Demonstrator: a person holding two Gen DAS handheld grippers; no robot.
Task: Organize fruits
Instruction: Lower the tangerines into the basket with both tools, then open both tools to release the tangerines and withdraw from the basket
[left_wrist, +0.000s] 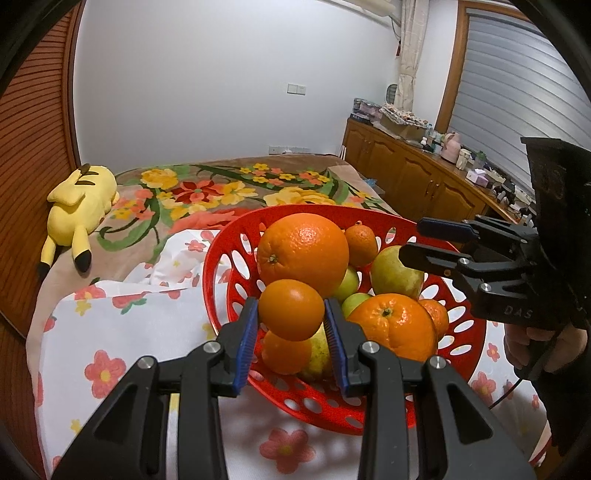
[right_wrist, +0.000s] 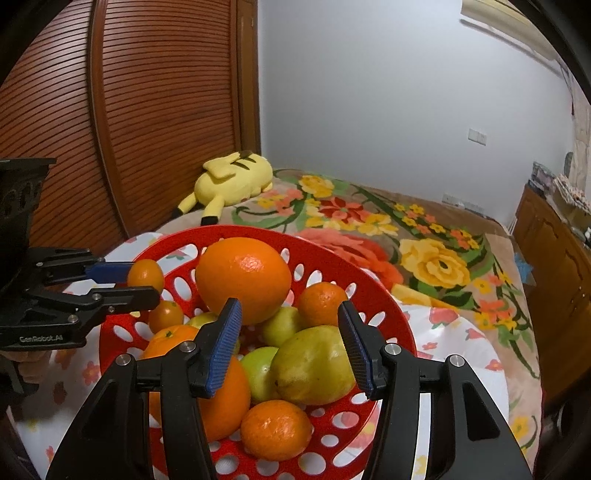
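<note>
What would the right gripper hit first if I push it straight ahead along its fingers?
Probably the yellow-green pear, which lies in the red basket between and just beyond the right gripper's open fingers. Depth is unclear; the large orange sits farther back.

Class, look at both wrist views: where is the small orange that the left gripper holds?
The small orange sits clamped in the left gripper, above the near-left rim of the red basket. In the right wrist view it shows at far left, beside the big orange.
</note>
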